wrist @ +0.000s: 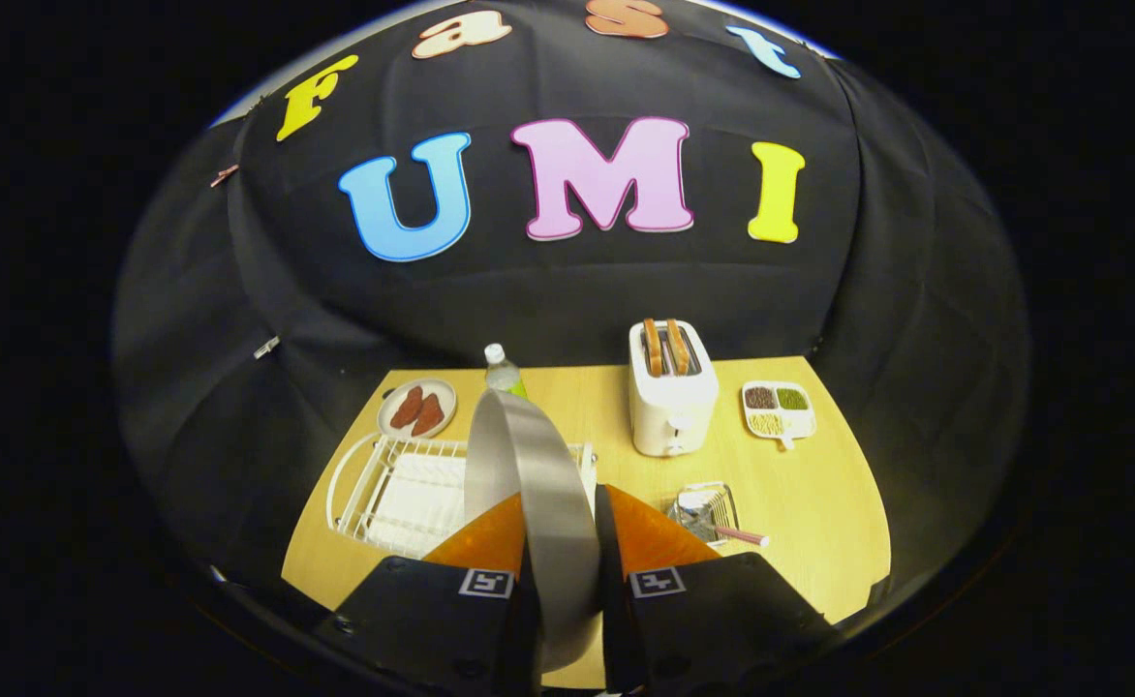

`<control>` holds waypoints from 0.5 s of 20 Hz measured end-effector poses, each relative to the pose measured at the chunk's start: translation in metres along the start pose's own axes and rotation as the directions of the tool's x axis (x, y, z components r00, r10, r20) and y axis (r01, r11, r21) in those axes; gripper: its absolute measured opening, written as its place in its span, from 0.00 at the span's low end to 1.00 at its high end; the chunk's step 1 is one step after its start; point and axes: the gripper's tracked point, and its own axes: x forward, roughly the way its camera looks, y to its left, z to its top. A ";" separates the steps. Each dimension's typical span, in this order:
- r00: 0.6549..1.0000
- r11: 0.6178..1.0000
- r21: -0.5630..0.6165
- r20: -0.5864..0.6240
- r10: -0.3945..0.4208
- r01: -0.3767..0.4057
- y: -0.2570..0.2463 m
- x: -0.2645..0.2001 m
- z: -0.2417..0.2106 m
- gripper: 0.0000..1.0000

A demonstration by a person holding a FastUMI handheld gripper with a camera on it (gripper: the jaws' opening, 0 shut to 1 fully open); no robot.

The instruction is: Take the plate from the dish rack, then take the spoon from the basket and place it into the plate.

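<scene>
Table (pixel 819 503): pale wood top that carries everything; the rack sits at its front left corner, the basket toward the front edge at centre-right
Dish rack (pixel 383 489): white wire frame with a white tray under it, its slots look bare, lying just left of and beyond the fingers
Plate (pixel 538 484): grey, thin and round, seen edge-on and upright, lifted clear above the rack's right end; looks stiff, smooth and probably slippery, light enough for a rim hold but likely to swing or slide if tilted, and breakable if dropped
Grip on plate: best kept at the rim, low on the disc, where the fingers already sit
Gripper (pixel 563 542): fingers closed from both sides on the plate's lower rim, the plate standing up between them
Toaster (pixel 672 397): white, two slices in its slots, toward the back edge
Basket (pixel 705 510): small wire one, just right of the fingers
Spoon (pixel 737 532): pink handle poking out over the basket's right rim, bowl hard to make out; looks light and thin, handle is the obvious hold, not yet touched
</scene>
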 end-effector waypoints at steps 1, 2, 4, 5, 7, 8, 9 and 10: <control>0.999 1.000 0.018 -0.028 0.017 -0.016 -0.009 -0.004 -0.018 0.29; 0.998 0.998 0.050 -0.052 0.034 -0.032 -0.018 -0.007 -0.038 0.29; 0.992 0.988 0.144 -0.105 0.064 -0.049 -0.034 -0.009 -0.083 0.28; 0.987 0.981 0.187 -0.138 0.077 -0.051 -0.042 -0.007 -0.105 0.28; 0.976 0.964 0.260 -0.195 0.100 -0.047 -0.059 0.000 -0.150 0.28; 0.972 0.958 0.283 -0.211 0.100 -0.037 -0.067 0.003 -0.163 0.28; 0.972 0.953 0.300 -0.212 0.100 -0.032 -0.075 0.008 -0.175 0.27; 0.972 0.950 0.311 -0.212 0.098 -0.028 -0.082 0.013 -0.186 0.28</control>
